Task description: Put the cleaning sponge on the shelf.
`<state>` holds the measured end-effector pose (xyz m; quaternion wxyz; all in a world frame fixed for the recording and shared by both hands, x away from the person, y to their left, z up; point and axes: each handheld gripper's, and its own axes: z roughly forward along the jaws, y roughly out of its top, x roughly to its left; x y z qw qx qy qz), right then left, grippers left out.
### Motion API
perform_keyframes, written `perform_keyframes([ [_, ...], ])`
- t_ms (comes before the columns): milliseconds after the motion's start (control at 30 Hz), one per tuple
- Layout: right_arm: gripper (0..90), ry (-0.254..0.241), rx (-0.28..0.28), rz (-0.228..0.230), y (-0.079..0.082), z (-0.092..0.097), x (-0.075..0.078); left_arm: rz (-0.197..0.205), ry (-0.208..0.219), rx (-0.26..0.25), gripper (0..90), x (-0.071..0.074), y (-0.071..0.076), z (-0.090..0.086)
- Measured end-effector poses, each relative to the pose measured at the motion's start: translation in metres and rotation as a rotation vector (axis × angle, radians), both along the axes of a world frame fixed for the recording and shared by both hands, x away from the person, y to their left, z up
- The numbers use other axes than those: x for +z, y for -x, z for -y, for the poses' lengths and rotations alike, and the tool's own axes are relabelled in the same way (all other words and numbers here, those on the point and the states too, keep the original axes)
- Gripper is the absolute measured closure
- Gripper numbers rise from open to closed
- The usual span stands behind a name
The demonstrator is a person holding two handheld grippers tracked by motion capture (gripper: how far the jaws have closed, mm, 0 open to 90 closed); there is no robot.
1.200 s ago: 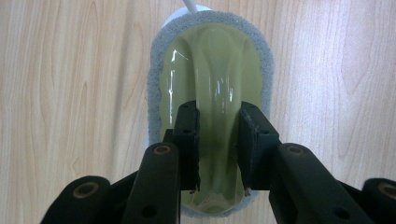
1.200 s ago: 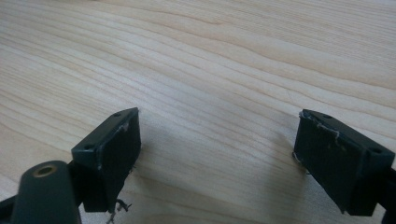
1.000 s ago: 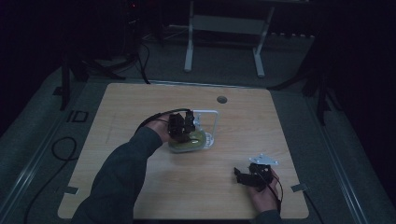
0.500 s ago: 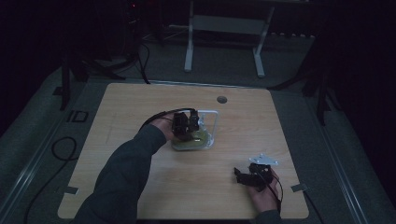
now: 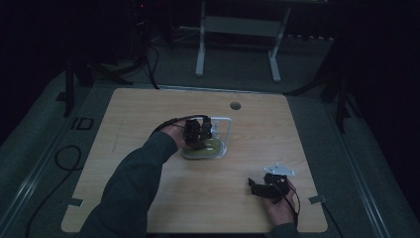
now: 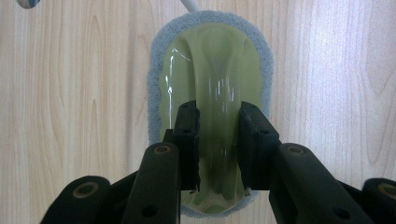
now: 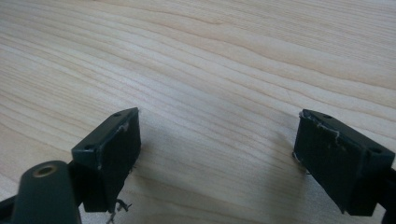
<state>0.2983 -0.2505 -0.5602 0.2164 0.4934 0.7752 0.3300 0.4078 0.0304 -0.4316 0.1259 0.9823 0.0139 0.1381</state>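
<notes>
An oval scrubber (image 6: 210, 60) lies flat on the wooden table (image 5: 148, 109); it has a grey pad underneath and a yellow-green see-through plastic grip on top. My left gripper (image 6: 218, 114) points straight down at it, and both black pads press the sides of the raised grip ridge. In the high view the scrubber (image 5: 214, 150) sits at mid-table under the left gripper (image 5: 199, 140). Near the front right edge, my right gripper (image 5: 255, 187) rests low over bare wood. In its own view the right gripper (image 7: 219, 126) stands wide open with nothing between its pads.
A thin white bent frame (image 5: 227, 124) stands just behind the scrubber, and its end shows at the top of the left gripper view. A round hole (image 5: 235, 105) is set in the table near its far edge. The floor around is dark, with cables at the left.
</notes>
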Motion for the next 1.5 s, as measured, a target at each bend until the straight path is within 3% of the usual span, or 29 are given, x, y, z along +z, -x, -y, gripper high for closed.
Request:
perform_keyframes([
  [467, 14.3, 0.0, 0.0, 0.0, 0.0, 0.0, 0.0, 0.026, -0.016, -0.011, 71.4, -0.008, -0.002, 0.007],
  [933, 14.3, -0.001, -0.001, -0.001, 0.0, 0.0, 0.0, 0.096, -0.043, -0.024, 71.3, -0.017, -0.001, 0.015],
  [1200, 14.3, -0.001, 0.0, -0.001, 0.0, 0.0, 0.0, 0.098, -0.082, -0.032, 71.3, -0.025, -0.002, 0.019],
  [1500, 14.3, 0.0, 0.001, -0.001, 0.0, 0.0, 0.0, 0.117, -0.083, -0.017, 71.3, -0.027, -0.004, 0.021],
])
